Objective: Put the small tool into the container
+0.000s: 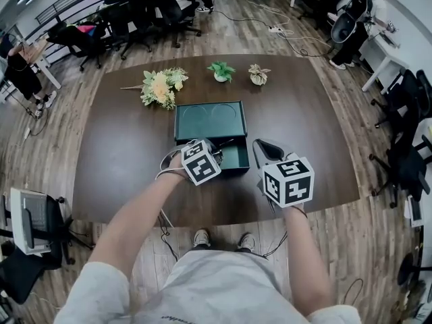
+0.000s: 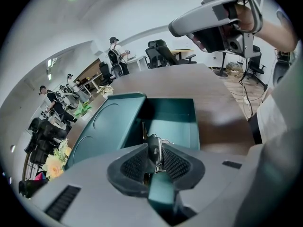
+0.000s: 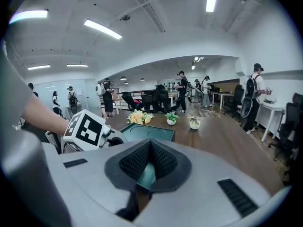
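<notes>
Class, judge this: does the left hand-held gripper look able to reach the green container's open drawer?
Probably yes: the left hand-held gripper points down right over the open drawer, with the small tool between its jaws and nothing in between.

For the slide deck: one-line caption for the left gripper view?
Small tool between parted jaws of the left gripper, over the open drawer of the green container.
</notes>
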The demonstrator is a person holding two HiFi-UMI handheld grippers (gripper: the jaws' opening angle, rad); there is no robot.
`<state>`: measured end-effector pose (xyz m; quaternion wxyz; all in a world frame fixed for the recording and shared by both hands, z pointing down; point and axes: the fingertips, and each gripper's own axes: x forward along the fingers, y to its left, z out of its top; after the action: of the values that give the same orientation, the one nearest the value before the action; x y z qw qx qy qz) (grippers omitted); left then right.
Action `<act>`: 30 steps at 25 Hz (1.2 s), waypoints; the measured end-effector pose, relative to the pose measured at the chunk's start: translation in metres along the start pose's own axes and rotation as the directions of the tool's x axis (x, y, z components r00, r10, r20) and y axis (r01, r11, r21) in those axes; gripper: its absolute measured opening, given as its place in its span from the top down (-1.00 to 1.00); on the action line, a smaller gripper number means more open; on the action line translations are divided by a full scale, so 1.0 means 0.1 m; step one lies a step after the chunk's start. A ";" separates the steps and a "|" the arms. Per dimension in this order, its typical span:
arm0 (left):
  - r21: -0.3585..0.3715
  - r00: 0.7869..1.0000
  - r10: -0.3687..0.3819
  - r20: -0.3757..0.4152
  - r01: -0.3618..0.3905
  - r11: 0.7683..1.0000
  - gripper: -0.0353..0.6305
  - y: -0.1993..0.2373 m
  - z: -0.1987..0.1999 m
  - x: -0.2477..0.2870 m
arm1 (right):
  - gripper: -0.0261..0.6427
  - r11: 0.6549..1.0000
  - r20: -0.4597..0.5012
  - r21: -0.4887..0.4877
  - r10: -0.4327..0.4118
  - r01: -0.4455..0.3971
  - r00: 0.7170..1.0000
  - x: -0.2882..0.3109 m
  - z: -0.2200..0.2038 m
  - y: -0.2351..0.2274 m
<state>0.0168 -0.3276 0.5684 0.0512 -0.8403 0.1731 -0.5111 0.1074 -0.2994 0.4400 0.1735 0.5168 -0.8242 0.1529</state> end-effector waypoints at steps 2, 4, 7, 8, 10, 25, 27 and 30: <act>0.005 1.000 -0.005 -0.002 0.005 1.000 0.64 -0.02 0.00 0.01 | 0.91 1.000 -0.001 0.001 -0.001 0.001 1.000 -0.01 -0.01 0.00; 0.013 1.000 -0.011 -0.005 0.011 1.000 0.62 -0.04 0.00 0.01 | 0.91 1.000 -0.003 0.003 0.000 0.000 1.000 -0.01 -0.02 0.00; 0.015 1.000 -0.019 -0.008 0.019 1.000 0.60 -0.06 -0.02 0.02 | 0.91 1.000 -0.009 0.005 0.003 -0.003 1.000 0.00 -0.05 0.01; 0.015 1.000 -0.022 -0.009 0.022 1.000 0.59 -0.07 -0.02 0.03 | 0.91 1.000 -0.010 0.005 0.003 -0.003 1.000 -0.01 -0.06 0.01; 0.016 1.000 -0.026 -0.010 0.026 1.000 0.58 -0.10 -0.02 0.05 | 0.91 1.000 -0.011 0.006 0.002 -0.001 1.000 -0.02 -0.07 0.00; 0.011 1.000 -0.020 0.002 0.020 1.000 0.59 -0.10 -0.01 0.01 | 0.91 1.000 -0.015 0.006 0.000 0.000 1.000 -0.03 -0.07 -0.01; 0.009 1.000 -0.020 0.006 0.020 1.000 0.58 -0.10 -0.01 0.00 | 0.91 1.000 -0.014 0.006 0.002 -0.002 1.000 -0.02 -0.08 -0.02; 0.004 1.000 -0.019 0.014 0.019 1.000 0.58 -0.09 -0.02 -0.03 | 0.91 1.000 -0.013 0.004 0.008 -0.008 1.000 0.00 -0.07 0.00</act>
<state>0.0165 -0.3179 0.5694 0.0491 -0.8455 0.1640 -0.5058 0.1082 -0.2965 0.4460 0.1772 0.5130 -0.8248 0.1586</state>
